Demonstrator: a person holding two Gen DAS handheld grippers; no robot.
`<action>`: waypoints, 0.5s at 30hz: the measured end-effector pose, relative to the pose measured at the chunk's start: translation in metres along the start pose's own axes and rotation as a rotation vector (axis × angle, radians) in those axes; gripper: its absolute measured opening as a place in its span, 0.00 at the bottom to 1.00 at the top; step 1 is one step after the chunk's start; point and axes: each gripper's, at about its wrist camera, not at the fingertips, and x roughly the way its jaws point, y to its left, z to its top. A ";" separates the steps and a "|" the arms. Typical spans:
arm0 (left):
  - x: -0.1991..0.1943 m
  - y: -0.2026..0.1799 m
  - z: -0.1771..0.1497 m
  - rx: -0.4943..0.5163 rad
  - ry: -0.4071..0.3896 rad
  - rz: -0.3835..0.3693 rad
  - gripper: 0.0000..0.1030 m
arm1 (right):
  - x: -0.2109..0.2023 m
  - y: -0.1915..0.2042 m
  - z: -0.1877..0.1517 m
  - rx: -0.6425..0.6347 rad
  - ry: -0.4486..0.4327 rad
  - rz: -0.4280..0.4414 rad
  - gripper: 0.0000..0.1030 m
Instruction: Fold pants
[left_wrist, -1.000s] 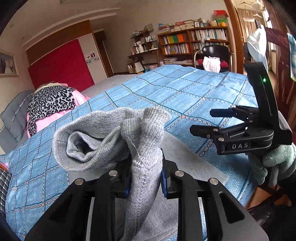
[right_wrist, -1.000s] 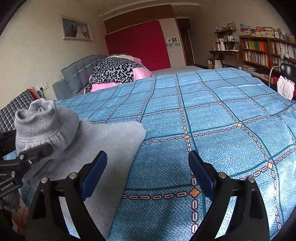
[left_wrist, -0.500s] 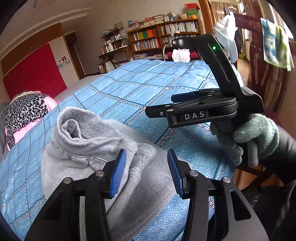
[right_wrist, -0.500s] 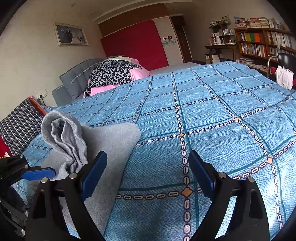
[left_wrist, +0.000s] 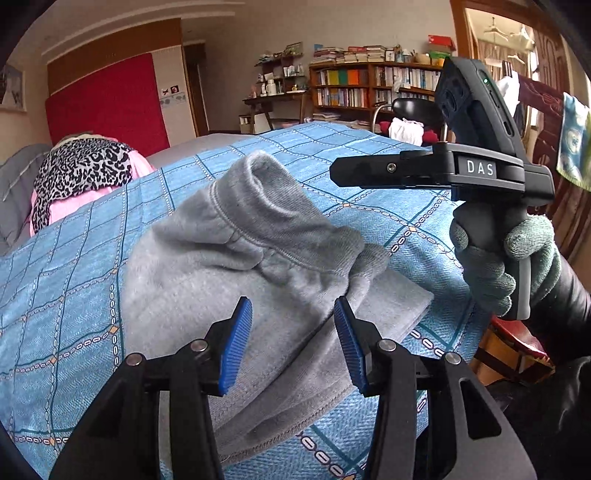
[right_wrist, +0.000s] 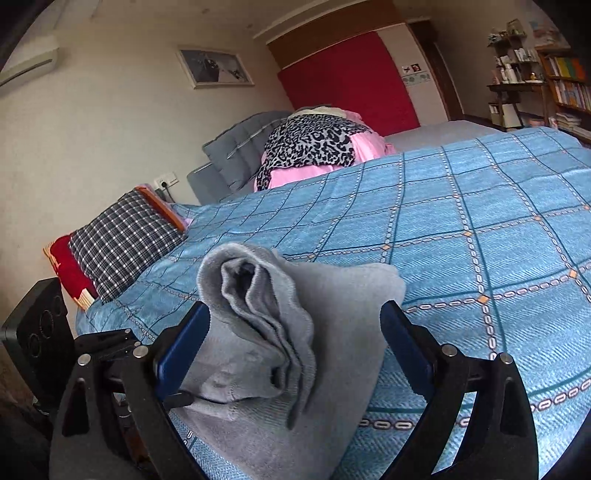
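Grey pants (left_wrist: 258, 240) lie folded in a bunched heap on the blue checked bedspread (left_wrist: 74, 295), near the bed's front edge. The ribbed hem stands up in a loose roll on top. My left gripper (left_wrist: 293, 345) hovers just short of the heap, open, its blue pads (left_wrist: 236, 343) clear of the cloth. My right gripper (left_wrist: 334, 173) floats above the bed to the right, held by a gloved hand (left_wrist: 498, 258). In the right wrist view the right gripper (right_wrist: 295, 343) stands wide open around the near end of the pants (right_wrist: 280, 332) without touching them.
A leopard-print and pink bedding pile (right_wrist: 314, 147) sits by the headboard. A checked pillow (right_wrist: 122, 236) lies off the bed's left side. A bookshelf (left_wrist: 369, 88) and a chair (left_wrist: 410, 114) stand beyond the far side. The bed's edge runs just below the pants.
My left gripper let go of the grey hem and drew back; the cloth dropped onto the folded heap. The right gripper rose and swung over to face the pants.
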 end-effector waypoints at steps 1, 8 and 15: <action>0.002 0.003 -0.002 -0.008 0.005 0.001 0.46 | 0.006 0.006 0.003 -0.019 0.015 0.006 0.93; 0.013 0.009 -0.014 -0.040 0.015 -0.020 0.46 | 0.058 0.027 0.016 -0.093 0.119 0.003 0.94; 0.021 0.003 -0.024 -0.019 0.028 -0.031 0.46 | 0.096 0.008 0.024 0.016 0.215 0.049 0.44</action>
